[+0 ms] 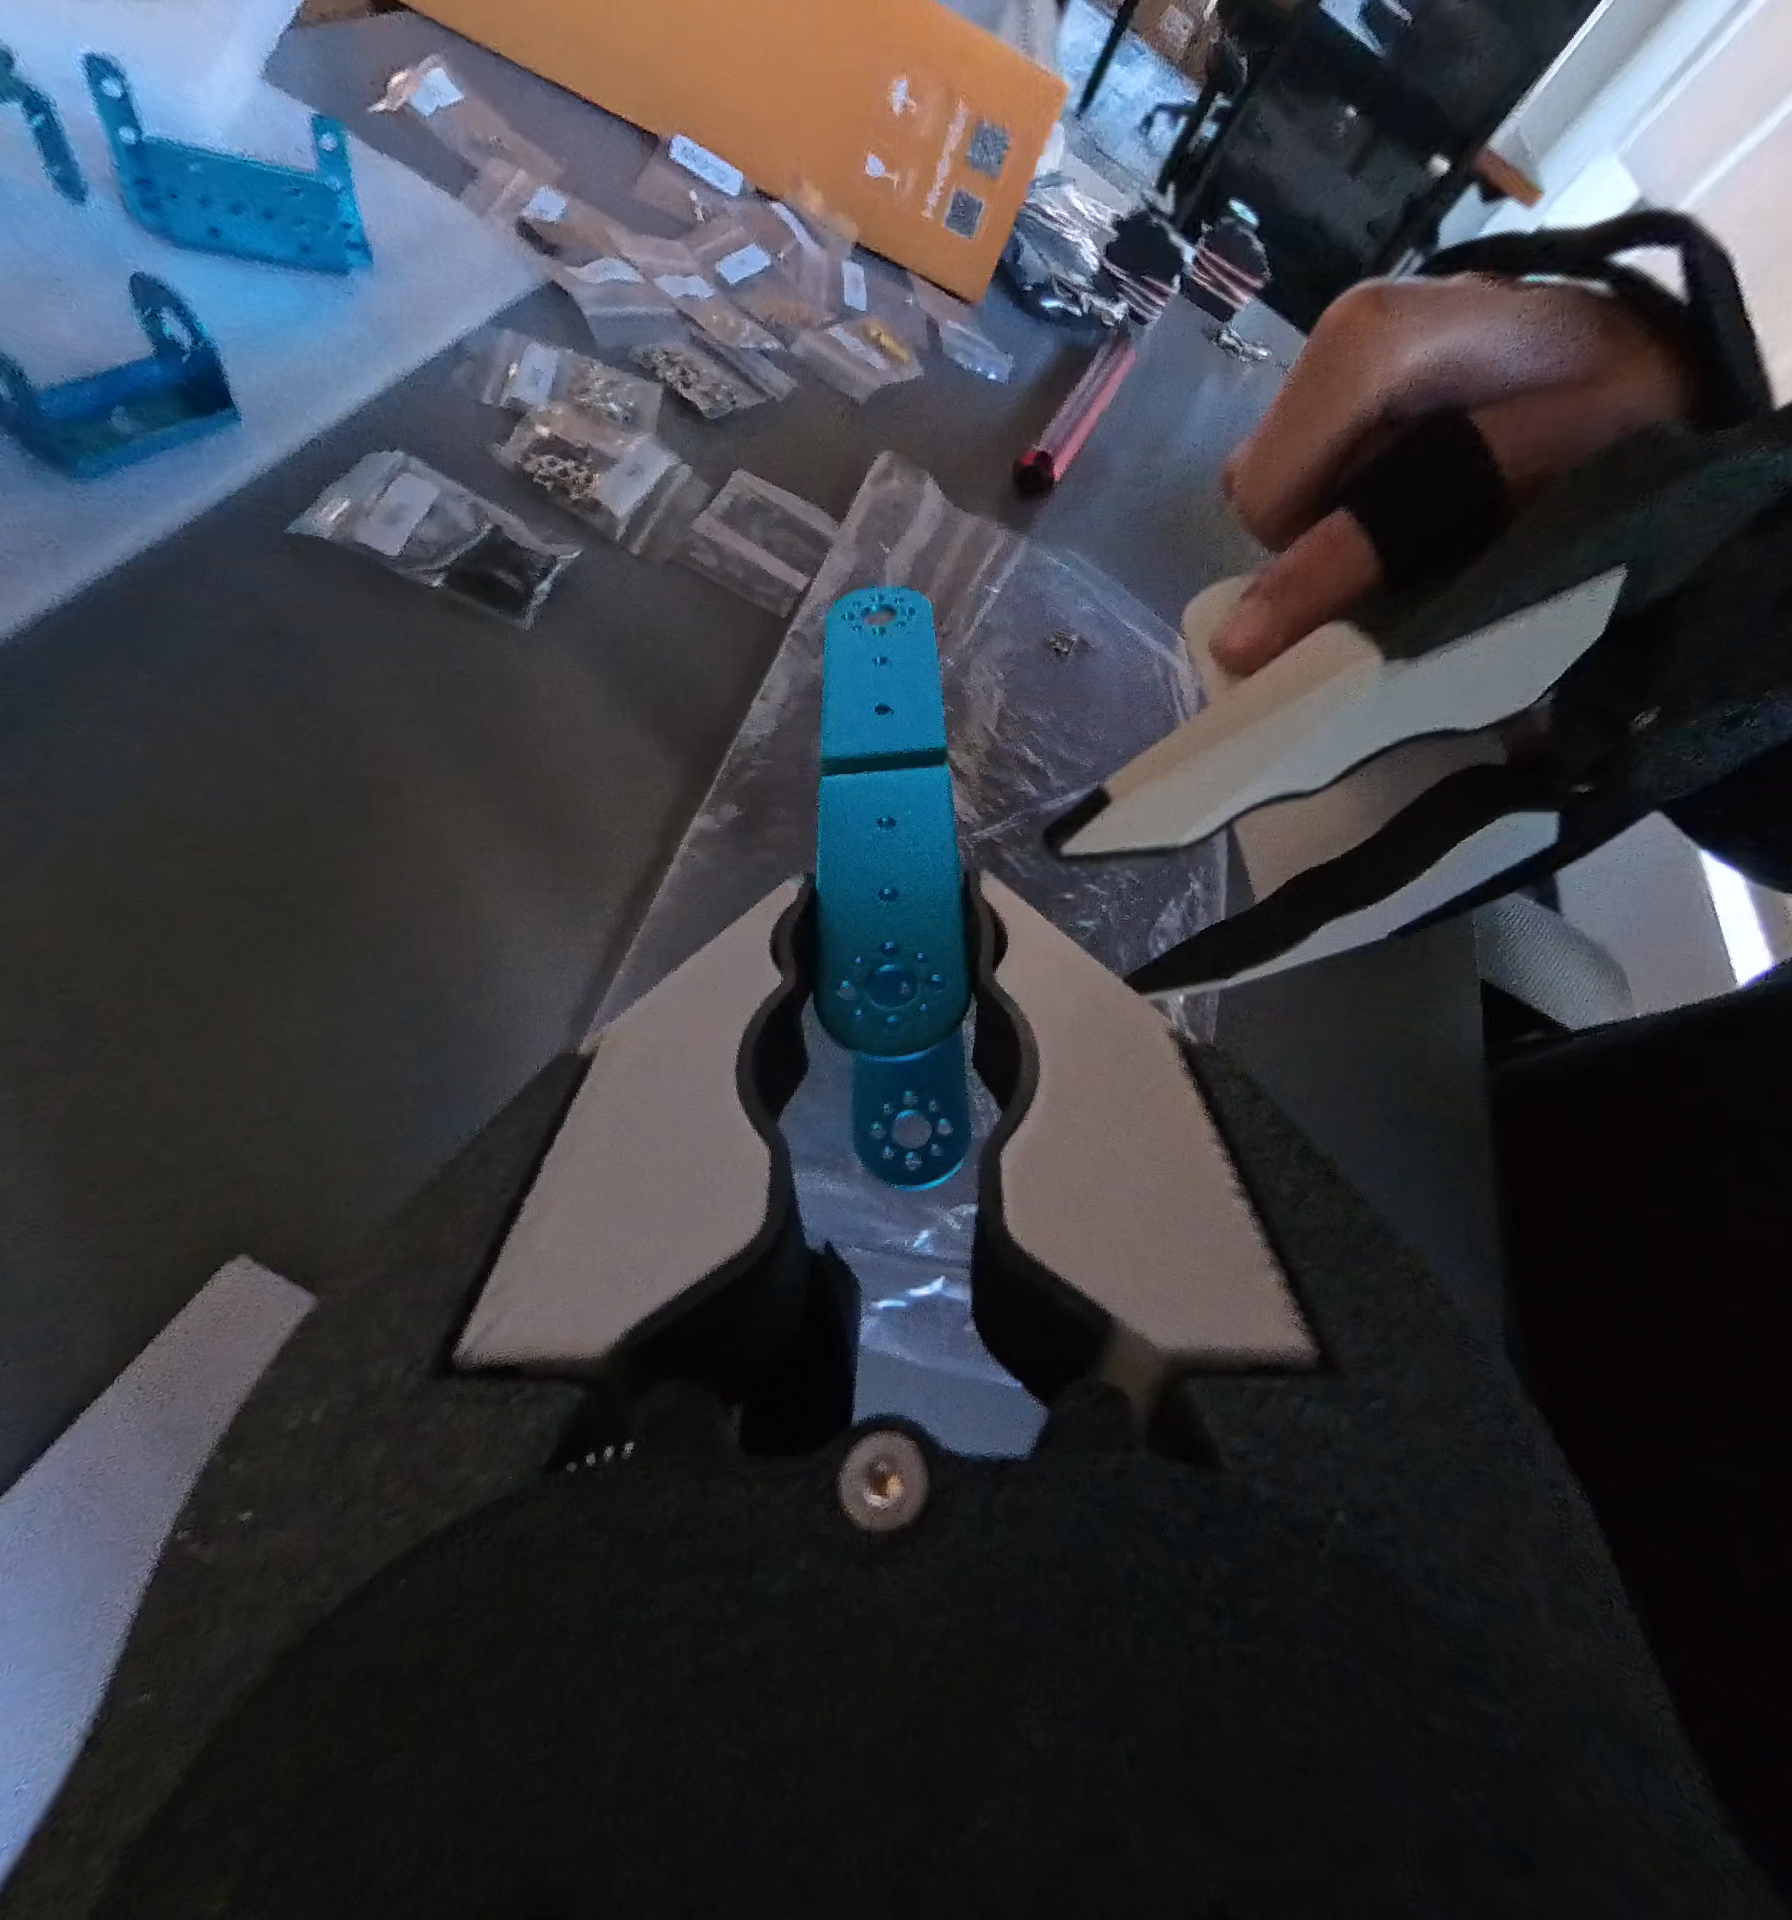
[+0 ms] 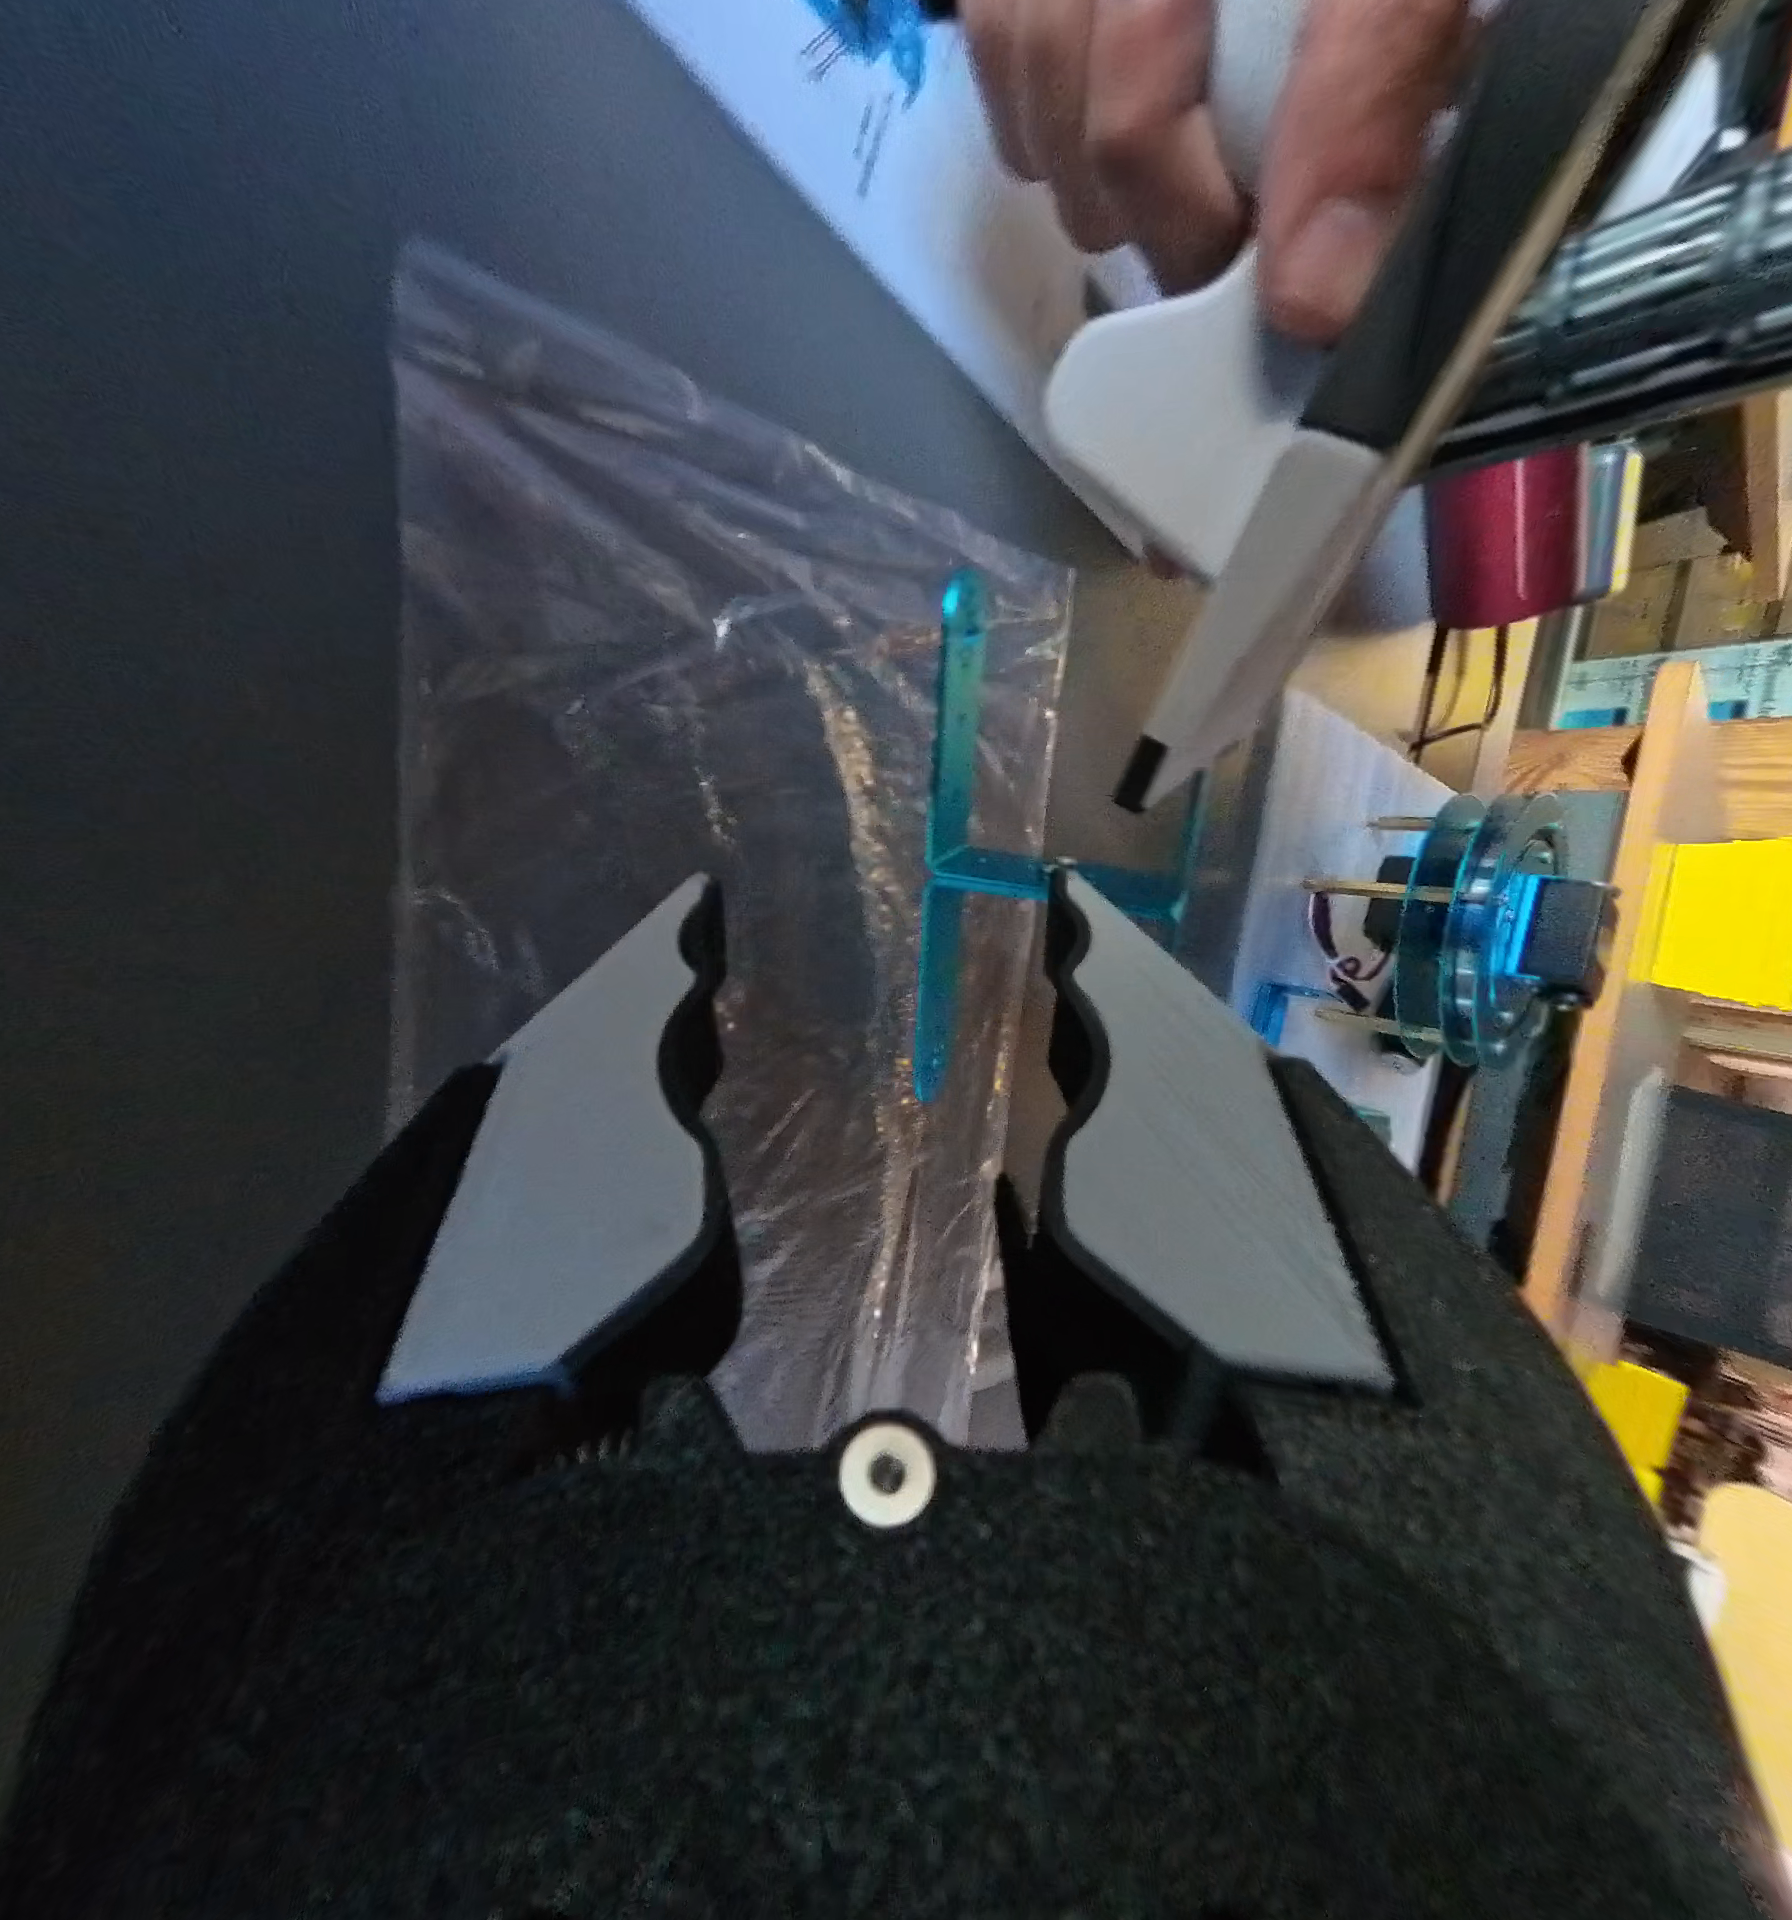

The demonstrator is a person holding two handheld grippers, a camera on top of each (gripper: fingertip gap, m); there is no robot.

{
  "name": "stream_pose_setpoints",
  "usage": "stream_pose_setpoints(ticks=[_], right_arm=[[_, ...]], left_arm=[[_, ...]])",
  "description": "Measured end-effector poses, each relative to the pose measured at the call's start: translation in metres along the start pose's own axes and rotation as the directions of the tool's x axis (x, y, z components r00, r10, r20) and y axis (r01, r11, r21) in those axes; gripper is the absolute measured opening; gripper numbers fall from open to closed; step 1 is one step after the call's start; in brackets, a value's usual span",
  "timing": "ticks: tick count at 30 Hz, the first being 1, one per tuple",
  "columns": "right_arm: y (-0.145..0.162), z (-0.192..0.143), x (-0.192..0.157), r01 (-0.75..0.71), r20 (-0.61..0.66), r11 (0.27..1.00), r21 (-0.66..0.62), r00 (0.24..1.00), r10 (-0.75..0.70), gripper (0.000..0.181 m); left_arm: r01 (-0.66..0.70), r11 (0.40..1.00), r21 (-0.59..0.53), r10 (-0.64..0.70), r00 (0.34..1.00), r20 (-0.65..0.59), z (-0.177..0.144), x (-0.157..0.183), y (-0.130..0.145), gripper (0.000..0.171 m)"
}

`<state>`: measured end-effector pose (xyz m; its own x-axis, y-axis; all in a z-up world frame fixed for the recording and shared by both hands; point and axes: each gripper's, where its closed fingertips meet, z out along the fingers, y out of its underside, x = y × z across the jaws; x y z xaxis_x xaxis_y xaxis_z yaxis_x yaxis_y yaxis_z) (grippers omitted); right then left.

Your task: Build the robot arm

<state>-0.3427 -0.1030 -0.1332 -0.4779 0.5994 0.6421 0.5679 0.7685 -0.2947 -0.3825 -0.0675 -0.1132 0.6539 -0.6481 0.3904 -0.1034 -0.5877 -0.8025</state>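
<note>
My left gripper is shut on a blue metal bracket assembly, two perforated U-brackets joined back to back, and holds it over a clear plastic bag on the dark table. In the right wrist view the bracket shows edge-on as an H shape, with one white finger of the left gripper on its far side. My right gripper is open and empty, its right fingertip close to the bracket's crossbar. It also shows in the left wrist view, just right of the bracket, held by a hand.
Loose blue brackets lie on a white sheet at the far left. Several small bags of hardware, an orange box and a red and black tool lie beyond. A blue disc assembly and a yellow box stand past the table.
</note>
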Motion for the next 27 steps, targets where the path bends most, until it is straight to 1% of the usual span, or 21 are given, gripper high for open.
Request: stream_pose_setpoints(ticks=[2,3,5,7,9,10,13,15,16,18,20,21,22,23,25,26,27], right_arm=[[0.001,0.003,0.008,-0.022,0.026,1.0,0.019,0.999,0.021,0.062],[-0.001,0.007,0.014,-0.022,0.016,0.999,0.03,1.0,0.021,0.06],[-0.001,0.019,0.013,-0.026,0.047,0.999,0.038,0.999,0.024,0.056],[0.004,0.032,0.011,-0.015,0.06,1.0,0.005,0.998,0.015,0.052],[0.014,0.039,0.017,0.044,0.009,0.998,-0.049,0.999,-0.044,0.048],[0.016,0.041,0.02,0.061,-0.009,0.996,-0.057,0.998,-0.062,0.045],[0.018,0.046,0.02,0.074,0.005,0.994,-0.075,0.997,-0.074,0.04],[0.02,0.048,0.022,0.105,-0.012,0.99,-0.098,0.994,-0.107,0.036],[0.02,0.048,0.023,0.117,-0.018,0.987,-0.109,0.993,-0.12,0.032],[0.019,0.046,0.022,0.13,-0.019,0.985,-0.117,0.991,-0.133,0.031],[0.019,0.041,0.022,0.172,-0.034,0.976,-0.132,0.983,-0.178,0.029],[0.018,0.038,0.023,0.199,-0.048,0.971,-0.134,0.977,-0.207,0.008],[0.014,0.034,0.024,0.212,-0.066,0.97,-0.117,0.973,-0.221,0.0],[0.013,0.033,0.021,0.207,-0.048,0.972,-0.107,0.976,-0.213,0.003],[0.015,0.036,0.018,0.171,-0.014,0.978,-0.121,0.985,-0.174,0.04],[0.019,0.04,0.016,0.163,-0.002,0.978,-0.133,0.986,-0.164,0.051],[0.021,0.044,0.016,0.163,0.003,0.976,-0.144,0.986,-0.164,0.054]], left_arm=[[0.036,0.999,-0.012,-0.036,0.999,0.02,0.001,-0.007,0.004,0.026],[0.044,0.999,-0.023,-0.044,0.999,0.028,0.002,-0.01,0.007,0.026],[0.067,0.997,-0.034,-0.066,0.998,0.021,0.005,-0.011,0.012,0.026],[0.089,0.995,-0.039,-0.088,0.996,0.012,0.008,-0.012,0.015,0.026],[0.09,0.995,-0.044,-0.09,0.996,0.006,0.008,-0.012,0.017,0.026],[0.094,0.995,-0.04,-0.094,0.996,0.003,0.008,-0.013,0.017,0.026],[0.112,0.993,-0.04,-0.112,0.994,-0.006,0.008,-0.016,0.018,0.026],[0.127,0.991,-0.04,-0.128,0.992,-0.018,0.009,-0.018,0.02,0.026],[0.132,0.99,-0.041,-0.133,0.991,-0.024,0.009,-0.018,0.02,0.026],[0.122,0.992,-0.041,-0.124,0.992,-0.034,0.008,-0.018,0.021,0.026],[0.127,0.991,-0.037,-0.129,0.991,-0.039,0.008,-0.019,0.021,0.026],[0.129,0.991,-0.036,-0.13,0.991,-0.036,0.008,-0.02,0.021,0.026],[0.126,0.991,-0.036,-0.127,0.991,-0.035,0.008,-0.021,0.021,0.026],[0.118,0.992,-0.035,-0.119,0.992,-0.033,0.008,-0.02,0.021,0.026],[0.101,0.994,-0.039,-0.102,0.994,-0.027,0.008,-0.019,0.021,0.026],[0.091,0.995,-0.042,-0.092,0.995,-0.022,0.009,-0.018,0.021,0.026],[0.087,0.995,-0.043,-0.087,0.996,-0.016,0.009,-0.018,0.021,0.026]])
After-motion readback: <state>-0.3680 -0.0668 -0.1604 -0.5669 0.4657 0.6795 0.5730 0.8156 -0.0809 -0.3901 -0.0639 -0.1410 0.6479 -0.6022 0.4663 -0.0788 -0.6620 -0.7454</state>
